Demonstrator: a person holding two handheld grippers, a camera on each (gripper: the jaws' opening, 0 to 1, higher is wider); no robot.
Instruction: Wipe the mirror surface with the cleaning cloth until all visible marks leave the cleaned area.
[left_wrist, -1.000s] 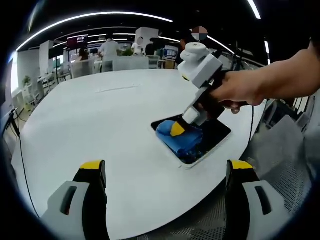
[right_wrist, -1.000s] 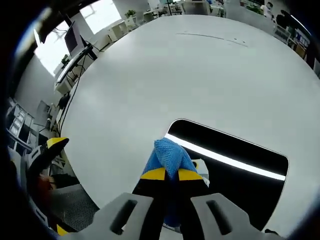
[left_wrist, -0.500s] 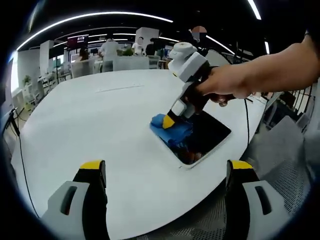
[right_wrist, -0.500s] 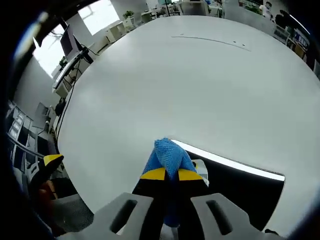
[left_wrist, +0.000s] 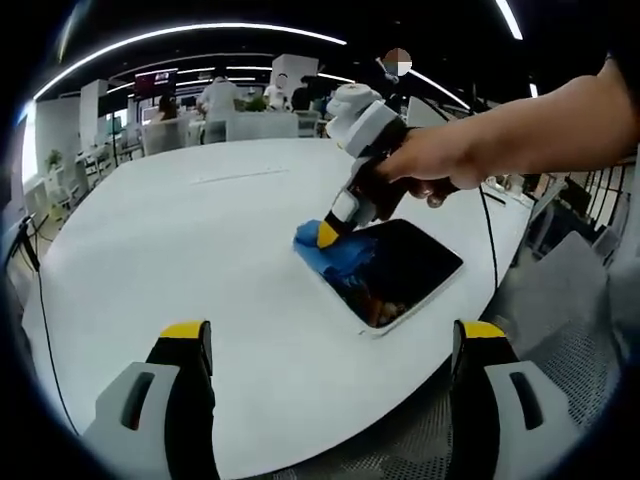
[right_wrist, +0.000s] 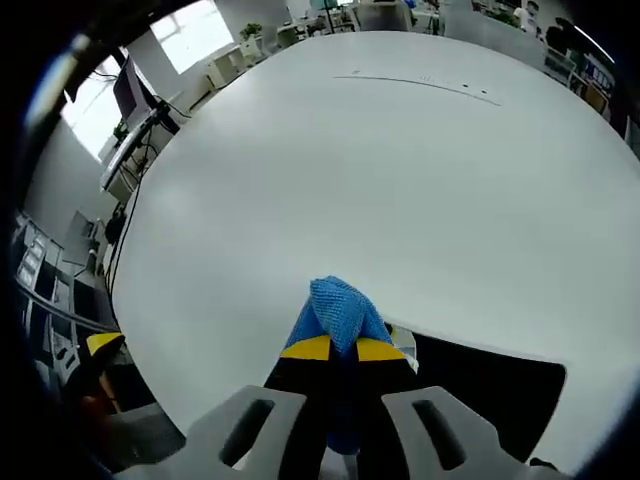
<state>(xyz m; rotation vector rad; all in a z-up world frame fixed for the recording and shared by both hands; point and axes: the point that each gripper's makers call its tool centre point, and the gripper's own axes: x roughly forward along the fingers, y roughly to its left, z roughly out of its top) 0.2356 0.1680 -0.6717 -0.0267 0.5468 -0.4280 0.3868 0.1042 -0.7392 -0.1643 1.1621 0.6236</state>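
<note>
Right now, label by label:
Right gripper (right_wrist: 334, 347): jaws clenched on the blue cloth (right_wrist: 338, 312), yellow tips pressed together with the fabric bunched up between and above them.
Right gripper from the other side (left_wrist: 327, 233): held in a person's hand (left_wrist: 425, 168), angled down so its tip presses the cloth (left_wrist: 335, 254) onto the far left corner of the mirror (left_wrist: 405, 268).
Cloth: partly on the dark glass, partly spilling over the mirror's white rim onto the table (left_wrist: 200, 260).
Mirror: a dark rounded rectangle lying flat near the table's edge, reflecting some colour near its lower end; in the right gripper view its black surface (right_wrist: 490, 390) sits just right of the jaws.
Left gripper (left_wrist: 335, 345): jaws spread wide apart, holding nothing, hovering above the near edge of the table, well apart from the mirror.
Table: large, round, white.
Background: an office with people, desks and ceiling light strips.
</note>
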